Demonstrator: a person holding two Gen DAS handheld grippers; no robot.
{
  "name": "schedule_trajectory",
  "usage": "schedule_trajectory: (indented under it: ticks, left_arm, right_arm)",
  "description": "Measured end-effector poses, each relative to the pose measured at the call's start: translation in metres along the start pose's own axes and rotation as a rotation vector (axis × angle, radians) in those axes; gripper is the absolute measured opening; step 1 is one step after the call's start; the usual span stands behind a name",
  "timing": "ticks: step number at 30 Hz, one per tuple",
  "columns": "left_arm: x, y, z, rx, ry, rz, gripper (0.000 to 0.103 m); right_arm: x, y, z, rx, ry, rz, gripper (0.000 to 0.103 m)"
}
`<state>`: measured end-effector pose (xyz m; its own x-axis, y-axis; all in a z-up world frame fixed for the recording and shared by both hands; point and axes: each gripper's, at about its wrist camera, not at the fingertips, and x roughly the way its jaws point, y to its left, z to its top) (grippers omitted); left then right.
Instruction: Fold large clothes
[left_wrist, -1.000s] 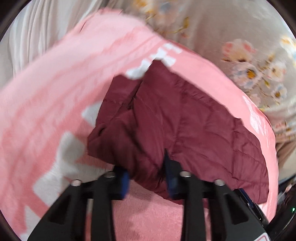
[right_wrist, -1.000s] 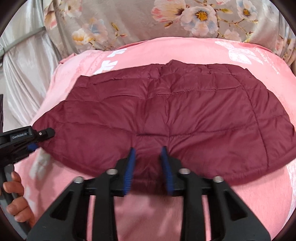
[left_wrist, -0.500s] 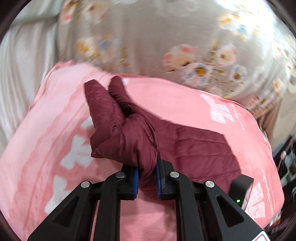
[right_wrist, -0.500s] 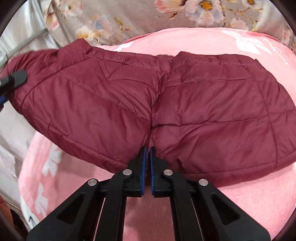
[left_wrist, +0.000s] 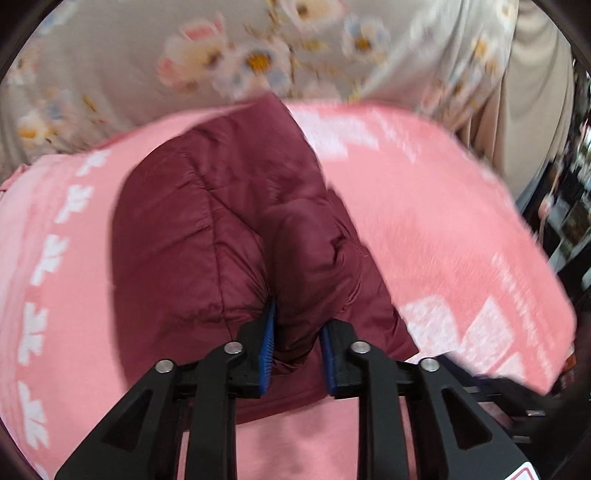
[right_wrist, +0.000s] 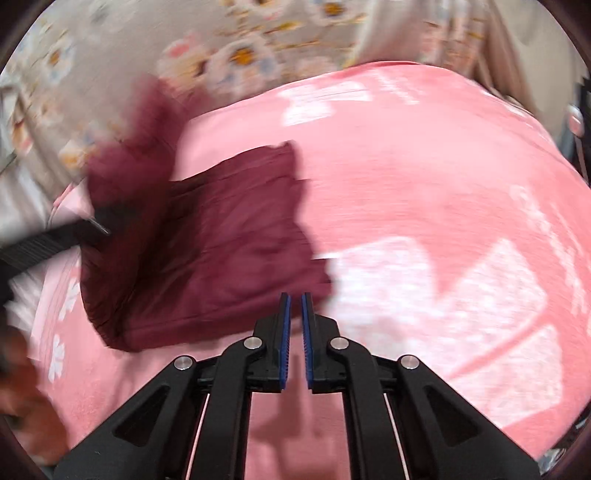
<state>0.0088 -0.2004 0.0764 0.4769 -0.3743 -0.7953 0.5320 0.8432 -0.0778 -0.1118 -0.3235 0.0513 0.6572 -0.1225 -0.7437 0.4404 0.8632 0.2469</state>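
A maroon quilted jacket (left_wrist: 207, 229) lies bunched on a pink blanket (left_wrist: 436, 221). My left gripper (left_wrist: 297, 343) is shut on a thick fold of the jacket and holds it over the rest of the garment. In the right wrist view the jacket (right_wrist: 207, 251) lies left of centre, blurred. My right gripper (right_wrist: 295, 321) is shut and empty, its tips at the jacket's near right edge. The left gripper (right_wrist: 92, 225) shows there at the far left, its tip at the jacket.
A floral curtain (left_wrist: 258, 51) hangs behind the blanket. Dark furniture (left_wrist: 565, 206) stands past the blanket's right edge. The person's hand (right_wrist: 26, 402) is at the lower left of the right wrist view.
The right gripper has let go of the jacket and now sits shut beside it. The left gripper has carried its fold across over the jacket. Both views swung right.
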Motion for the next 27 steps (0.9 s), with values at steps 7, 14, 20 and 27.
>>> schedule_trajectory:
  ticks: [7,14,20,27]
  left_arm:
    - [-0.022,0.009,-0.012,-0.048,-0.023,-0.119,0.056]
    - [-0.089,0.074,-0.026,-0.155,-0.206,-0.037,0.071]
    - [-0.045,0.133,-0.046,-0.288,-0.043,0.084,0.071]
    - [-0.029,0.133,-0.050,-0.298,0.000,0.120,0.071]
  right_arm:
    - [-0.022,-0.007,0.010,0.000,-0.071,0.056,0.038]
    - [-0.025,0.049,0.020,-0.109,-0.098,0.190,0.063]
    - [-0.002,0.082,0.044,-0.134,-0.068,0.247,0.063]
    - [0.046,0.083,0.050,-0.112,-0.003,0.225,0.028]
